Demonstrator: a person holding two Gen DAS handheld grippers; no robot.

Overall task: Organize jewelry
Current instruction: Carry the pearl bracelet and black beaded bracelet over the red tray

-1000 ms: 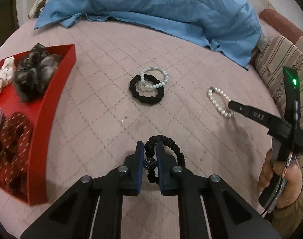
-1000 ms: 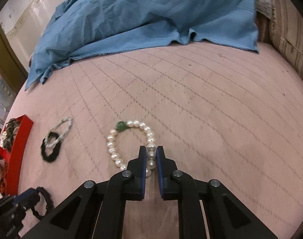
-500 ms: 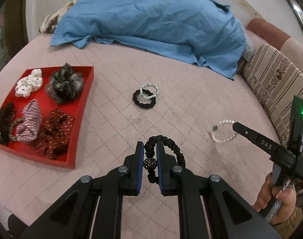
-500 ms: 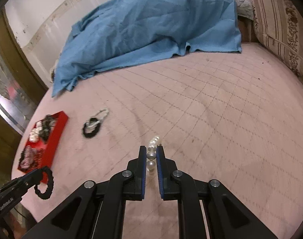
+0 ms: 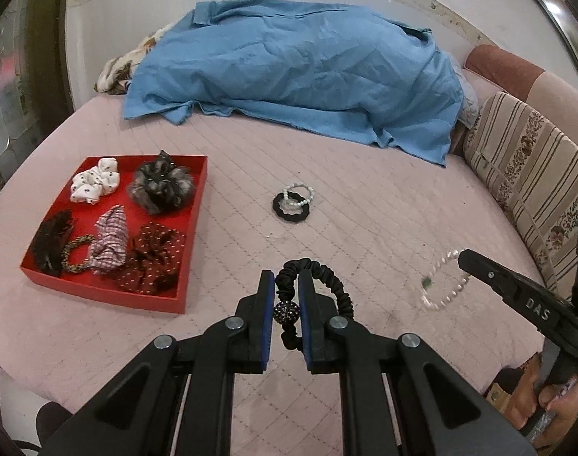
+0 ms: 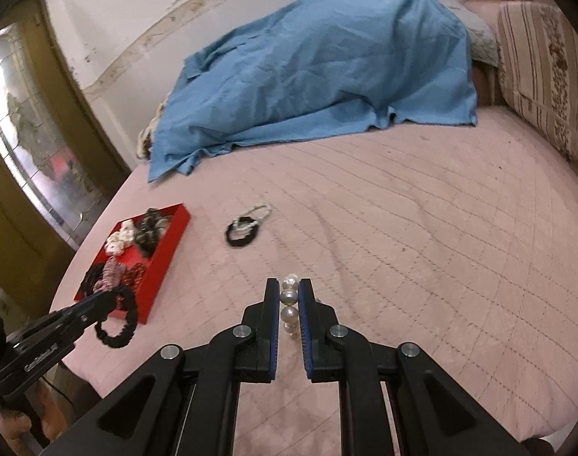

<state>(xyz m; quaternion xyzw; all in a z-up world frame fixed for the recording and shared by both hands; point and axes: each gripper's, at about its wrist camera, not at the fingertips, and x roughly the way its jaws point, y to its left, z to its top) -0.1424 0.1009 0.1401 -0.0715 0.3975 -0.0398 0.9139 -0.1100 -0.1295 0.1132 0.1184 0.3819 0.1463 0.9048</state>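
Observation:
My left gripper (image 5: 285,285) is shut on a black hair band (image 5: 327,285) with a dark beaded ball, held above the pink quilted bed. It also shows in the right wrist view (image 6: 118,323). My right gripper (image 6: 289,292) is shut on a white pearl bracelet (image 6: 288,304), lifted off the bed; the bracelet hangs from its tip in the left wrist view (image 5: 443,285). A red tray (image 5: 190,228) with several scrunchies lies at the left. A black scrunchie (image 5: 291,212) with a pale bead bracelet (image 5: 298,195) on it lies mid-bed.
A blue sheet (image 5: 296,72) is heaped at the back of the bed. A striped cushion (image 5: 524,174) lines the right side. The bed's front edge runs just below both grippers.
Both grippers have risen and pulled back from the bed, each carrying its item. The pearl bracelet came off the quilt. More of the bed and tray shows now.

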